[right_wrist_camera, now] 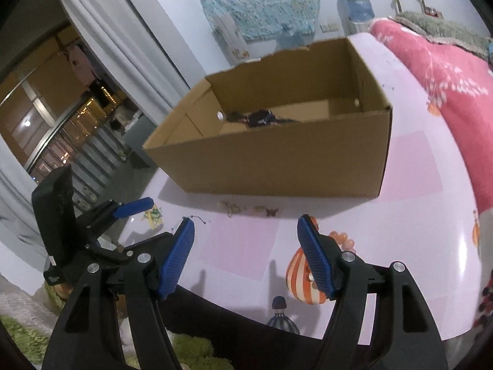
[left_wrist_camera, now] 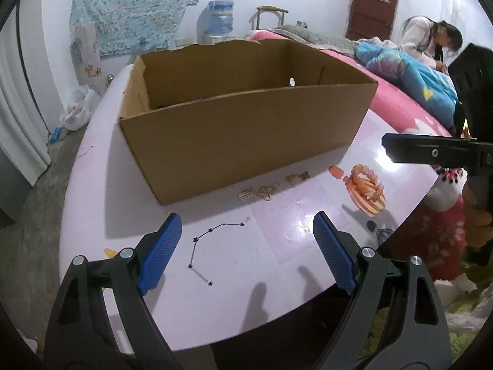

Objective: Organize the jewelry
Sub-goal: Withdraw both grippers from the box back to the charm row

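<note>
Nearest to us, the left gripper (left_wrist_camera: 246, 246) hangs over the glossy pale-pink worktop (left_wrist_camera: 277, 277) with its ribbed blue pads (left_wrist_camera: 160, 252) spread wide, nothing between them. Right under that gap lies a thin dark chain with star beads (left_wrist_camera: 209, 240), strung out in a crooked line on the smooth surface. Over on the other side, the right gripper (right_wrist_camera: 246, 256) is just as wide and empty, its textured pads (right_wrist_camera: 177, 259) straddling bare worktop. Beside its right pad sits an orange-and-white striped, rounded print on the worktop, with a peach beaded bracelet (left_wrist_camera: 366, 182) of chunky round beads coiled on it. A small orange oblong piece (left_wrist_camera: 336, 171) lies just left of that.

A little farther, a row of small gold-toned pieces (left_wrist_camera: 268, 189) lines up close to the front wall of the box: one gridded, one tangled, one butterfly-shaped in the right wrist view. Then the cardboard box (left_wrist_camera: 246, 135) itself, plain brown corrugated, open-topped, with a ragged torn back edge. Inside, against the floor, something dark (right_wrist_camera: 262, 117) lies in a blurred heap. Beyond it, a pink bedspread (right_wrist_camera: 437, 71).
</note>
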### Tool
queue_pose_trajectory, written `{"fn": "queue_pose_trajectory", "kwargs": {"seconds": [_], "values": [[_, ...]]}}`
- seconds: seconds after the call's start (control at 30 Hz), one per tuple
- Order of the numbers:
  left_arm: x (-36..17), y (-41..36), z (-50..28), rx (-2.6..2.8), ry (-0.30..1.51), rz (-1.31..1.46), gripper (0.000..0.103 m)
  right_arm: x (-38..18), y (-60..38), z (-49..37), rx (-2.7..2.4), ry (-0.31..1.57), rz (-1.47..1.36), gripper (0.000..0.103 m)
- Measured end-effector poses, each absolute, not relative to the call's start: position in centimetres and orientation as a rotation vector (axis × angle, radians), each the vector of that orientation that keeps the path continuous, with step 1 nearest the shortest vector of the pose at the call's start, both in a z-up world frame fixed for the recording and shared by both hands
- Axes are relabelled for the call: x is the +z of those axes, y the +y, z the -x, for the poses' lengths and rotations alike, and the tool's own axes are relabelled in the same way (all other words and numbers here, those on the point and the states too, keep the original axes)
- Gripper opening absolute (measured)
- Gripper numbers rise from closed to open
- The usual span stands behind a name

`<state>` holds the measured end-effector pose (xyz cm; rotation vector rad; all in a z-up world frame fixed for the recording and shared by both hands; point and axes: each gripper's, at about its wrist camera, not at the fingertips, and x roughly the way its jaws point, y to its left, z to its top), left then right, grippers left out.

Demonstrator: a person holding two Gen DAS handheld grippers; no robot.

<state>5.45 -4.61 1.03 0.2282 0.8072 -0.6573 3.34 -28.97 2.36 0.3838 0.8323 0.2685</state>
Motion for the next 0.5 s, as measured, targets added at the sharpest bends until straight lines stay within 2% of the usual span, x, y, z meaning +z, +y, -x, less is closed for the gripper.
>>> {"fn": "queue_pose_trajectory", "kwargs": {"seconds": [0.07, 0.23, 0.37, 0.43, 0.5], "values": [[0.5, -5.2, -5.6, -0.66, 0.795, -0.249, 0.082, 1.9, -28.7, -3.7, 0.26, 0.842, -0.377, 0.067], [-0.5, -6.4, -6.2, -0.687, 0.785, -0.283, 0.072, 0.7, -27.9, -4.9, 0.255, 0.872, -0.364, 0.058], [-1.3, -7.1, -6.9, -0.686, 0.776, -0.324, 0.057, 0.2, -27.4, -5.6, 0.26, 0.892, -0.359, 0.049], [-1.7, -7.3, -7.6, -0.671, 0.784, -0.342, 0.05, 0.0, -27.1, -6.0, 0.26, 0.897, -0.35, 0.047], [-2.0, -7.4, -8.3, -0.669, 0.797, -0.347, 0.037, -0.2, -27.0, -6.3, 0.26, 0.901, -0.347, 0.047]]}}
